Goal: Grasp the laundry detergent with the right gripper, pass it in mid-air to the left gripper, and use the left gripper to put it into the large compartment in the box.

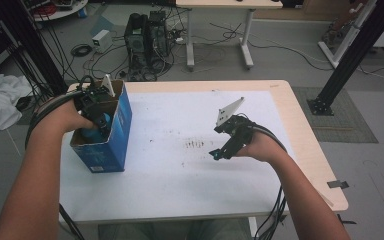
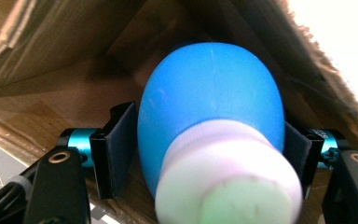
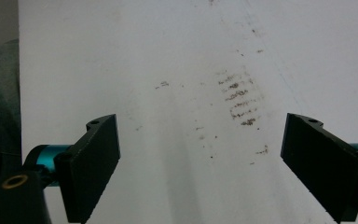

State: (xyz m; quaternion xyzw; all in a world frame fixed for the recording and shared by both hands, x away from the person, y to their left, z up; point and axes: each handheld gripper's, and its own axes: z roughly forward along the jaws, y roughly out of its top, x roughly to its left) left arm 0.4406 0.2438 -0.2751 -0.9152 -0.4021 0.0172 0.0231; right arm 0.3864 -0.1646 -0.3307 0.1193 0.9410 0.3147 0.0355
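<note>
Left gripper [image 2: 209, 144] is sunk in the cardboard box [image 1: 121, 131] at table's 9 o'clock, flat pads flanking a smooth, rounded blue bottle [image 2: 209, 107]; contact cannot be told. Right gripper [image 3: 209, 163] is held apart over scuffed white tabletop [image 3: 168, 70].

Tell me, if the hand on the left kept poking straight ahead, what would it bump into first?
The left gripper points into the blue box, and the blue bottle already sits between its jaws. Going on, it would probably push the bottle against the brown cardboard inside, though depth is hard to judge.
</note>
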